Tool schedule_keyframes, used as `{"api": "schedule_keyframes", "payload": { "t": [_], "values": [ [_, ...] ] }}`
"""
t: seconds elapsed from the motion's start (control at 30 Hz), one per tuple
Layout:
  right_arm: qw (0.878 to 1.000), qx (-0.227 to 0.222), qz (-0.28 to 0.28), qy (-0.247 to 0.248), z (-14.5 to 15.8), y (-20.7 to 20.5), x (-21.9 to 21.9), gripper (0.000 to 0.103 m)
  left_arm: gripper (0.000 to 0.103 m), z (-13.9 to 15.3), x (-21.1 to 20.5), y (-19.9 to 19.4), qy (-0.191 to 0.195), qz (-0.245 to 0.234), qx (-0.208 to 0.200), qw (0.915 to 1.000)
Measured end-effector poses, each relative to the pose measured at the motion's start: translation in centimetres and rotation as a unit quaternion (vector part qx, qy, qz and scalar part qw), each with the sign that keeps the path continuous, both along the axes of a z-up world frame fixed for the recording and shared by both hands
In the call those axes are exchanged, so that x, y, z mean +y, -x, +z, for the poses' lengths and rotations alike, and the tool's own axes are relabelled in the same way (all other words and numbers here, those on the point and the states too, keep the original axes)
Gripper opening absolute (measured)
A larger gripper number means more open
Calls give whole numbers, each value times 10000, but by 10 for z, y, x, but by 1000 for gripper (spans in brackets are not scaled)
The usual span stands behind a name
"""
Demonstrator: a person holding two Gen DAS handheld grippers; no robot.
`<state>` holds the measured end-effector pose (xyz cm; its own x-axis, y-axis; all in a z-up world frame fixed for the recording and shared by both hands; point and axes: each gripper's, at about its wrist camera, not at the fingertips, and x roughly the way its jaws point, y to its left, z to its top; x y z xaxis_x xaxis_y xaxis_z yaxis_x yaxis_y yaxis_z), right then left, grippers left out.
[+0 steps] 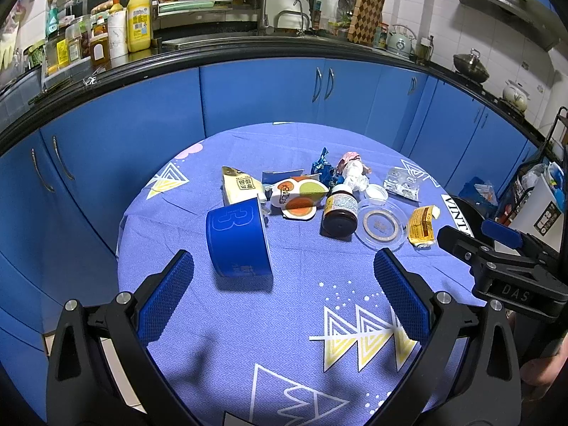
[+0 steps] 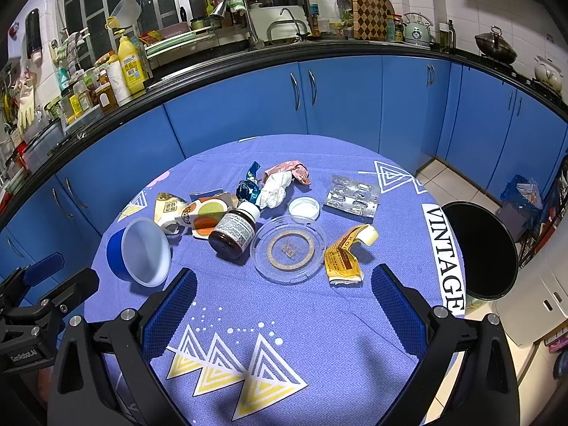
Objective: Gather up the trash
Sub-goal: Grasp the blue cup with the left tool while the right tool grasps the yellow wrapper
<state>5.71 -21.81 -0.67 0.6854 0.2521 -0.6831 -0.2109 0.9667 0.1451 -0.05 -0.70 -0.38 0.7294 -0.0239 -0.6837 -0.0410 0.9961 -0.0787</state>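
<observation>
Trash lies on the blue patterned tablecloth [image 1: 269, 319] [image 2: 319, 319]. A blue cup [image 1: 239, 239] [image 2: 142, 252] lies on its side at the left. Beside it are a cream wrapper [image 1: 239, 184] [image 2: 168, 209], an orange-green packet [image 1: 298, 195] [image 2: 207, 214], a brown bottle [image 1: 340, 211] [image 2: 236, 232], a clear round lid [image 1: 381, 225] [image 2: 289, 246], a yellow wrapper [image 1: 422, 227] [image 2: 348, 254], a blister pack [image 1: 403, 183] [image 2: 353, 195] and a crumpled tissue [image 1: 353, 172] [image 2: 277, 186]. My left gripper [image 1: 284, 287] is open just short of the cup. My right gripper [image 2: 284, 301] is open in front of the lid and the yellow wrapper.
A black round bin [image 2: 479, 248] [image 1: 468, 213] stands off the table's right edge. Blue kitchen cabinets [image 2: 340, 99] and a crowded counter curve behind the table. The right gripper's body [image 1: 504, 259] shows at the right of the left wrist view. A white cap [image 2: 303, 208] lies by the tissue.
</observation>
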Motion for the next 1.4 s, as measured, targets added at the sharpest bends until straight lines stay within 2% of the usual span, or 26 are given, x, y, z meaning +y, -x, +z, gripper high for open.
{"api": "schedule_keyframes", "payload": {
  "t": [0.6, 0.77, 1.1, 1.27, 1.4],
  "values": [
    [10000, 9, 0, 17, 1, 0, 0, 96, 100, -1, 6, -3, 78, 62, 49, 9999],
    [10000, 35, 7, 13, -12, -2, -3, 96, 100, -5, 14, -7, 301, 181, 116, 9993],
    [9999, 128, 2, 0, -18, -8, -5, 96, 100, -10, 17, -10, 301, 272, 73, 9991],
    [9998, 119, 68, 141, -30, -14, -4, 96, 100, -22, 31, -13, 486, 609, -132, 9969],
    [9995, 207, 29, 239, -43, -25, -8, 96, 100, -41, 46, -29, 712, 778, 185, 9942]
  ]
}}
